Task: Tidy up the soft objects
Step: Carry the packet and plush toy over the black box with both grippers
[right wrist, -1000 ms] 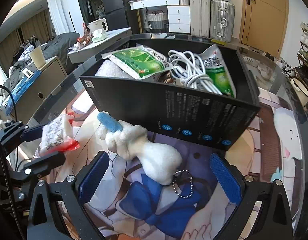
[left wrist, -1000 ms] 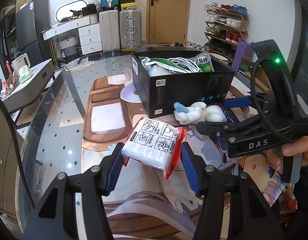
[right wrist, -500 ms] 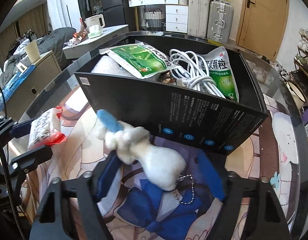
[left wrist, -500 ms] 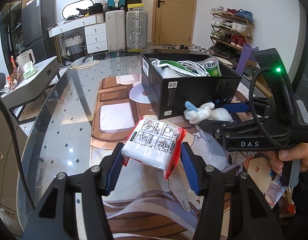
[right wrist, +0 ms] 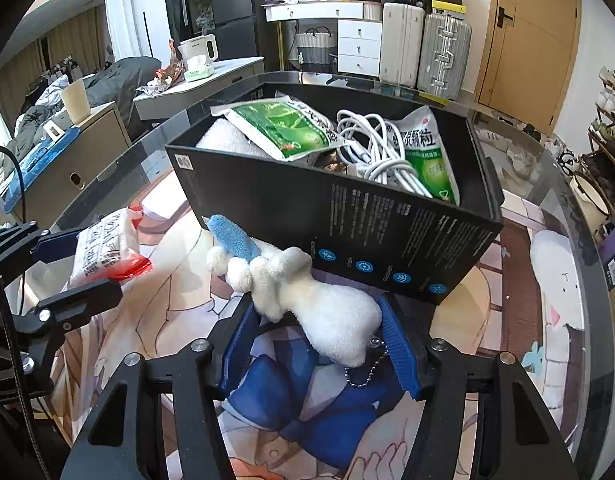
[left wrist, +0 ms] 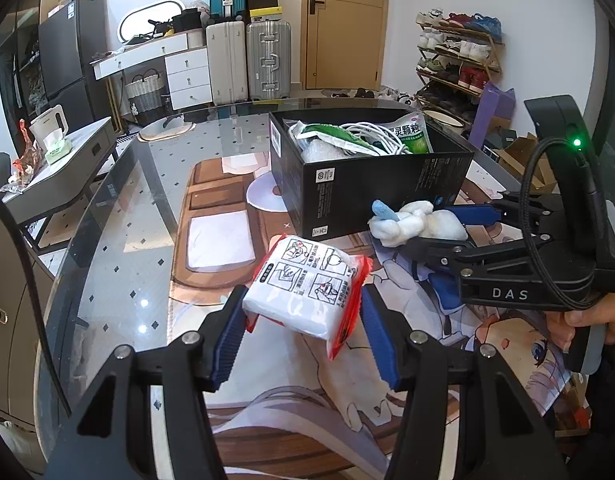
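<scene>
My left gripper [left wrist: 303, 334] is shut on a white tissue pack with red ends [left wrist: 307, 288] and holds it above the printed mat; the pack also shows in the right wrist view [right wrist: 107, 246]. My right gripper [right wrist: 319, 338] is shut on a white plush toy with a blue ear [right wrist: 303, 292] and holds it lifted just in front of the black box [right wrist: 347, 216]. The plush [left wrist: 415, 222] and the right gripper [left wrist: 459, 232] show in the left wrist view beside the box [left wrist: 367, 184]. The box holds green packets, a white cable and a towel.
A printed anime mat [left wrist: 307, 380] covers the glass table [left wrist: 119, 240]. A white disc [left wrist: 263, 196] lies left of the box. A side cabinet [left wrist: 55, 172] stands beyond the table's left edge, suitcases [left wrist: 247, 60] and a shoe rack [left wrist: 459, 56] behind.
My right gripper closed on the plush toy and lifted it off the mat. My left gripper kept hold of the tissue pack and drew back from the box a little.
</scene>
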Tool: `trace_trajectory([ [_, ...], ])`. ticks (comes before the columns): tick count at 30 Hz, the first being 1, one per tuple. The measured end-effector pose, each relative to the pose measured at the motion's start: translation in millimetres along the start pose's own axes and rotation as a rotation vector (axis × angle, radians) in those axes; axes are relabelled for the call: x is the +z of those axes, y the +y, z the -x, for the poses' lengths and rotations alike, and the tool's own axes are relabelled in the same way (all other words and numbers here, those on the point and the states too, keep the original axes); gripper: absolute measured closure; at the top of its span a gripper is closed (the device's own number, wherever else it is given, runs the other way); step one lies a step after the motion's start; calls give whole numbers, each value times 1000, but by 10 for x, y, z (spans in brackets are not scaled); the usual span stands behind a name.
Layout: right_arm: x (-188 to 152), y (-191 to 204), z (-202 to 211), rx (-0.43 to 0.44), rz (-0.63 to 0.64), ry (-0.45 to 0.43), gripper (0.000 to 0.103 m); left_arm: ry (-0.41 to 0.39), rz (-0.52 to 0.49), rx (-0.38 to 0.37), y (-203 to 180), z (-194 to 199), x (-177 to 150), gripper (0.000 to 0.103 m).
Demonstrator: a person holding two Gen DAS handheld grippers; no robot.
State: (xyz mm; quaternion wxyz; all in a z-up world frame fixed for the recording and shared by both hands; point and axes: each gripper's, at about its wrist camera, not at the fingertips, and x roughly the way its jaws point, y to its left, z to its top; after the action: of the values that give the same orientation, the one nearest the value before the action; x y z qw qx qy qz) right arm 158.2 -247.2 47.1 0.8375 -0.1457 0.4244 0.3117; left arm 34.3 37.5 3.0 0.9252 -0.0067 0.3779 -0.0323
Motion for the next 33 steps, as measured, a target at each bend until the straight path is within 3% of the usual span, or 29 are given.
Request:
trace_trajectory([
  [12,41,-40,388,12,15,-76,42,-39,17,0,-12,154,117,48],
  [23,101,-247,811,32,-48,-178,42,-90,19,11,-31,329,354,48],
  [33,128,-442,1040,34,-120,-273,42,-138,19,-22,-137,311,626,48],
])
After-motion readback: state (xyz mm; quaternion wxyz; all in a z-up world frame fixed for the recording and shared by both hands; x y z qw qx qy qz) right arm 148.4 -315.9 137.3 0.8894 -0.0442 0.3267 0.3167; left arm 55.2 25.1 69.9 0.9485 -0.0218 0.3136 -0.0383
